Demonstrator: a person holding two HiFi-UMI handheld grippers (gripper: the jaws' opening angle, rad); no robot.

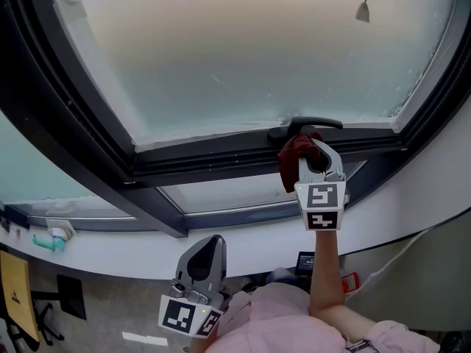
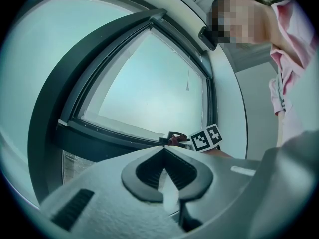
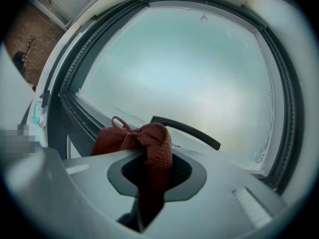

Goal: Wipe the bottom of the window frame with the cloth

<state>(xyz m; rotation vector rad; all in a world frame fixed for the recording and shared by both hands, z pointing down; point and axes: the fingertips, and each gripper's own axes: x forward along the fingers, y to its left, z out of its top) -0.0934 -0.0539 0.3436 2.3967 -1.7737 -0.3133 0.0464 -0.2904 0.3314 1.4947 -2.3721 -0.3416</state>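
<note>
Up at the far side of the scene, the right gripper [image 1: 315,149] holds the red cloth [image 1: 292,160] at the bottom rail of the dark window frame [image 1: 199,166], just beneath the black handle [image 1: 313,123]. Its jaws are clenched on the cloth's middle, so a bunched wad sticks out past the tips. That grip probably lets soft fabric meet the rail before the hard jaws do. The wad looks to touch the rail toward its right end, so the long stretch to the left seems yet to be wiped. Near the person's body, the left gripper [image 1: 212,243] hangs low, well apart from the frame, with its jaws closed on nothing. It is likely parked out of the way because one tool is enough for wiping.
</note>
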